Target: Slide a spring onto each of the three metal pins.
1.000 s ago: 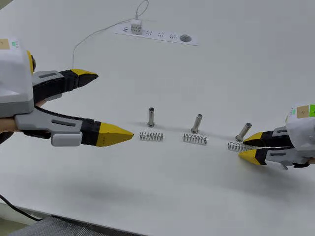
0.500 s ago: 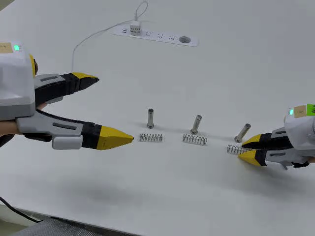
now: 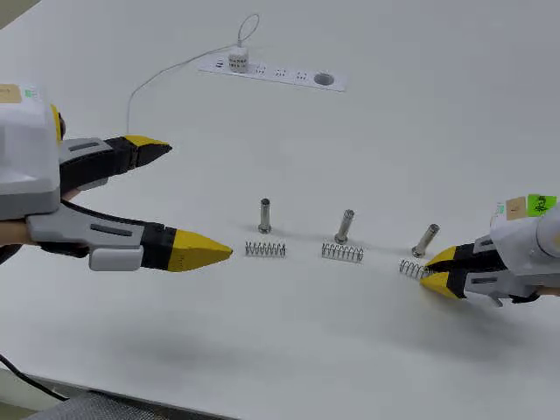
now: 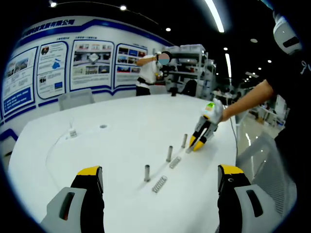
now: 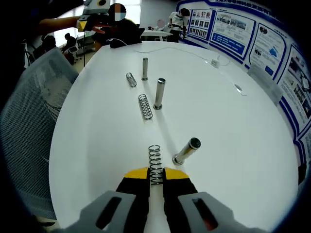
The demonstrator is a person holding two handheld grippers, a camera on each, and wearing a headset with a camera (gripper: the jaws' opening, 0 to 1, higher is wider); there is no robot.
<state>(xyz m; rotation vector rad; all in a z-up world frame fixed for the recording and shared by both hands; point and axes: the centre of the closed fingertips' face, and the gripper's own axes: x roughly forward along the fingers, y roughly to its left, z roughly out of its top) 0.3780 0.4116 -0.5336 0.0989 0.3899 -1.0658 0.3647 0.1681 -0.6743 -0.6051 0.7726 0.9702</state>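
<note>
Three metal pins stand in a row on the white table: left pin (image 3: pixel 264 214), middle pin (image 3: pixel 345 226), right pin (image 3: pixel 426 239). A spring lies in front of each: left spring (image 3: pixel 265 249), middle spring (image 3: pixel 342 253), right spring (image 3: pixel 410 268). My right gripper (image 3: pixel 435 271) is low on the table, shut on the near end of the right spring (image 5: pixel 154 160), just beside the right pin (image 5: pixel 186 151). My left gripper (image 3: pixel 188 199) hovers wide open and holds nothing, left of the left pin (image 4: pixel 146 173).
A white power strip (image 3: pixel 271 70) with a plug and cable lies at the far side of the table. The table's near edge runs along the bottom left. A grey mesh chair (image 5: pixel 29 97) stands beside the table.
My right gripper's jaws have closed from slightly apart onto the end of the right spring. The left gripper stays open in about the same place; the head camera shifted a little.
</note>
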